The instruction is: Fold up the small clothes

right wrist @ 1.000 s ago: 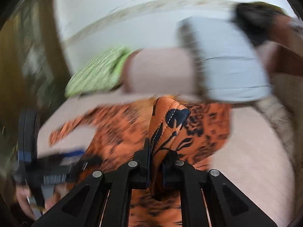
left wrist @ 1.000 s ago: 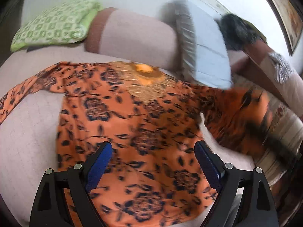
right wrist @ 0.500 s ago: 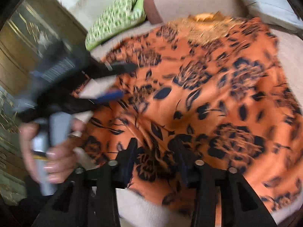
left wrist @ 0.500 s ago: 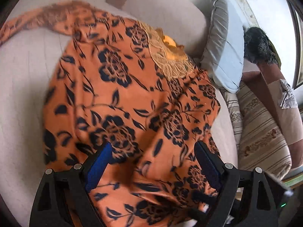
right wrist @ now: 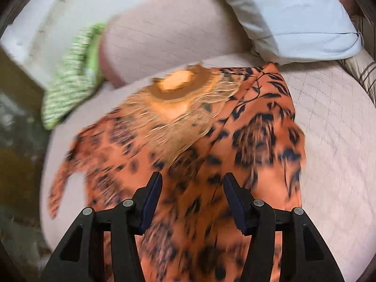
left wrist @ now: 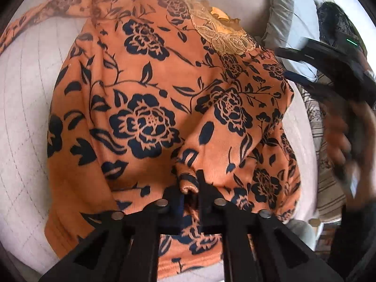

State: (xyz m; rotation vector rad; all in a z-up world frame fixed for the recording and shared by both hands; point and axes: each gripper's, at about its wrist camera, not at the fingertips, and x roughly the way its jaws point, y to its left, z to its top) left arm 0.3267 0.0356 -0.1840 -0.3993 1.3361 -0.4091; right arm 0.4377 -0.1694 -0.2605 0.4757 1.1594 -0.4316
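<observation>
Orange floral top lengthwise, neckline far — left gripper jaws pinching hem; right gripper jaws half-open, opening, empty.

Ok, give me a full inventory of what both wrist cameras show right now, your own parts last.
garment: one, orange with dark floral print and gold lace neckline, spread on the bed, one side folded over
bed cover: one, pale pink quilted, under the garment
bolster: one, pink, at the head of the bed
green pillow: one, green and white patterned, left of the bolster
grey pillow: one, pale grey-blue, right of the bolster
striped fabric: one, beige, bed's right edge
left gripper: black, shut on a pinch of the garment
right gripper: black, blue pads, open above the garment; jaws have just been opening
</observation>
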